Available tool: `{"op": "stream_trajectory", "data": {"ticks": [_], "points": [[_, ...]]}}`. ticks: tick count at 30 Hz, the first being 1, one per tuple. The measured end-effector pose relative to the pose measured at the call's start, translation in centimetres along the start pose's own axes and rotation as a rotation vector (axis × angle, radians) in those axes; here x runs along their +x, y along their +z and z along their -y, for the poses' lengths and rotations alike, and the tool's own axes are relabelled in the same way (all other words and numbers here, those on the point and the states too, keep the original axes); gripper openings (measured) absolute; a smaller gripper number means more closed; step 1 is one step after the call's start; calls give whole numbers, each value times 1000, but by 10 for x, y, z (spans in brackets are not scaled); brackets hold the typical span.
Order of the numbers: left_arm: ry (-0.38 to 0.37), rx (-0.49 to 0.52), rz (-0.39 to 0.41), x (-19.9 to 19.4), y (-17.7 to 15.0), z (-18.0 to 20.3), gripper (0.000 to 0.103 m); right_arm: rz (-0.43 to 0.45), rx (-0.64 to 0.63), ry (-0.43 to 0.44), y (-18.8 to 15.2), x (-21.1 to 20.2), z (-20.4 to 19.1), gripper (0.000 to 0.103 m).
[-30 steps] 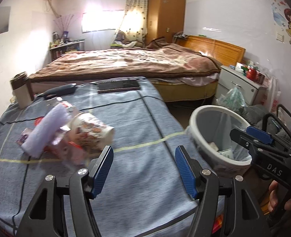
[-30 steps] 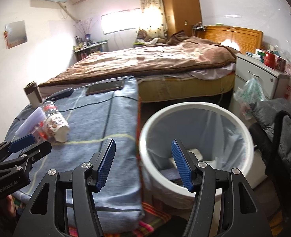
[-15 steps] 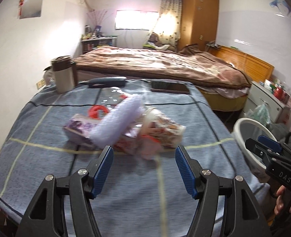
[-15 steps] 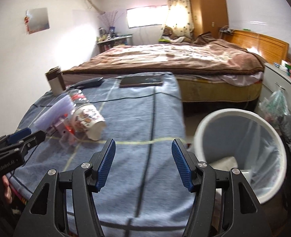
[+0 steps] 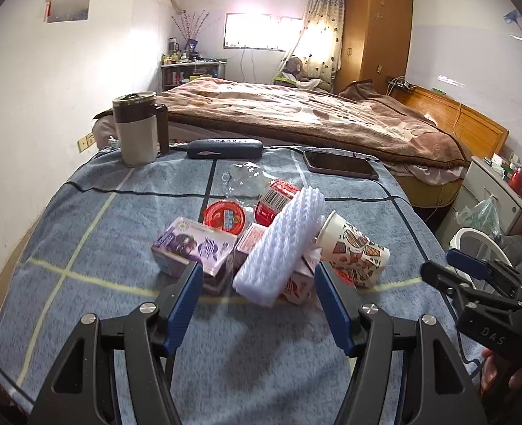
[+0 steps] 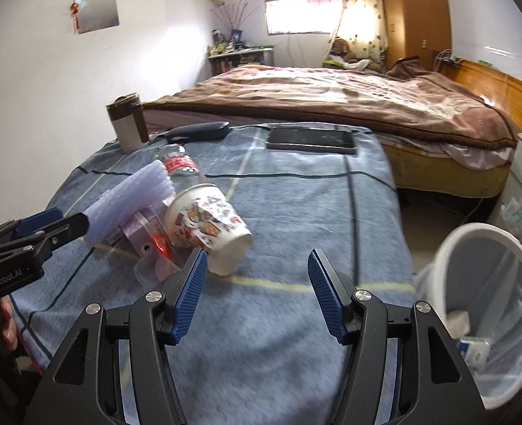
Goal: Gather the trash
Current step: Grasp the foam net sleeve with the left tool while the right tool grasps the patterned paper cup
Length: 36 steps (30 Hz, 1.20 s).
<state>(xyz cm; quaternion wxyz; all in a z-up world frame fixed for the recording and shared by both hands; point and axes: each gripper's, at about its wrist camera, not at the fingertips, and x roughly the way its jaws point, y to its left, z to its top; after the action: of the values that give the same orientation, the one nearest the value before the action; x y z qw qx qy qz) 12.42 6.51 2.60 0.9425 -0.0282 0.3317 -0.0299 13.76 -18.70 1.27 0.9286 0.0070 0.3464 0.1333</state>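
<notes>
Trash heaped in the middle of a blue checked cloth-covered table (image 5: 119, 219): a white ribbed foam sleeve (image 5: 282, 248) leaning across a purple printed carton (image 5: 193, 248), with a patterned paper cup (image 5: 353, 251) on its side just right of the sleeve. Behind these, a red round plastic lid (image 5: 224, 215) and a crushed clear plastic bottle with a red label (image 5: 261, 187). At the table's far edge, a beige and brown lidded mug (image 5: 138, 127) on the left, a dark oblong case (image 5: 224, 148) in the middle, a dark smartphone (image 5: 340, 164) on the right.

Left gripper (image 5: 257, 304) hovering just near of the pile, blue-padded fingers (image 5: 184, 304) spread, nothing between them, aimed at the sleeve and carton. Right gripper (image 6: 255, 294) at the near right, fingers (image 6: 324, 294) likewise spread and empty, left pad just beside the cup's base, touching or not cannot be told.

White round trash bin with a clear liner (image 6: 487, 233) off the table's right edge on the floor, a few scraps inside. Brown-blanketed bed (image 5: 296, 113) beyond the table.
</notes>
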Motion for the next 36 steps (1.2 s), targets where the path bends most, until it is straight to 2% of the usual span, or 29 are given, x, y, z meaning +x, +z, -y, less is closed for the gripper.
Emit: {"op": "stream_trajectory", "data": {"ticks": [10, 14, 22, 25, 36], "points": [[-63, -4, -44, 27, 16, -4, 67, -63, 19, 139, 16, 35, -8, 61], [-66, 3, -92, 40, 18, -3, 67, -101, -20, 148, 20, 49, -16, 61], [-48, 21, -122, 54, 17, 0, 67, -150, -80, 151, 20, 65, -25, 64], [-70, -4, -122, 54, 18, -4, 67, -153, -69, 159, 21, 67, -22, 64], [-95, -9, -117, 53, 20, -1, 49, -170, 4, 203, 19, 71, -14, 63]]}}
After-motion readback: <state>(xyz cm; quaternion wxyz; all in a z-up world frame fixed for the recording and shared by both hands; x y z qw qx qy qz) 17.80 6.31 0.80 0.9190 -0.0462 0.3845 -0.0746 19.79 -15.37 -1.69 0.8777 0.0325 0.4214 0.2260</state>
